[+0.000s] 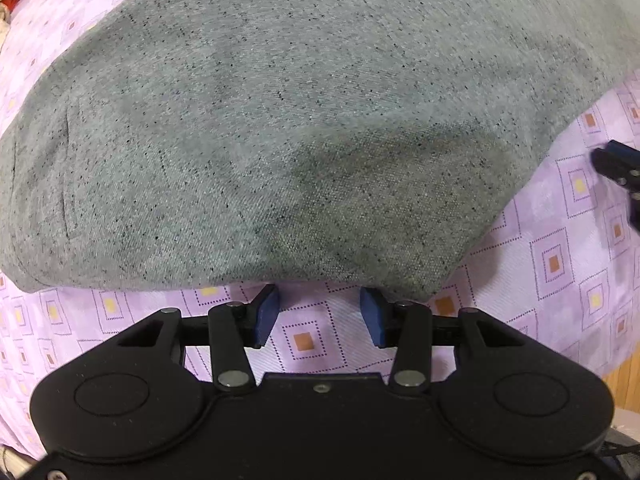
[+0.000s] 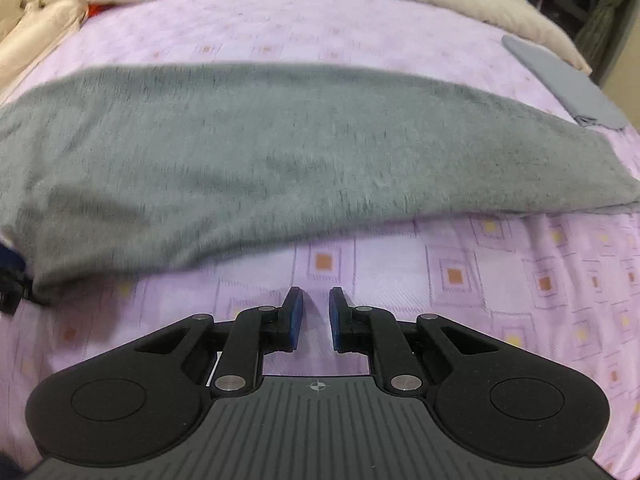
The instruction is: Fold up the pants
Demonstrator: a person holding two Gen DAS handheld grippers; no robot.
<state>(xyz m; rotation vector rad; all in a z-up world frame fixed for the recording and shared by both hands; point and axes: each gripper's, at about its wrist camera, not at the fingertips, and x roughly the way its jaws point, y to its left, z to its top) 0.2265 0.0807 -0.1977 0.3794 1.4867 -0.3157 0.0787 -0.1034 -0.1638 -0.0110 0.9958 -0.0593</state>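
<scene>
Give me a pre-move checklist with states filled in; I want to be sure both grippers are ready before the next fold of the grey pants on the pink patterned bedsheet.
1. Grey speckled fabric pants lying flat in one long strip: ok.
2. Left gripper empty, jaws apart: ok.
3. Left gripper at the pants' near edge: ok, edge just ahead of its fingertips.
4. Right gripper empty: ok; its narrow gap is not ok for grabbing.
5. Right gripper at the pants: not ok, pink patterned bedsheet between.
6. Folded grey cloth clear of the pants: cannot tell.
</scene>
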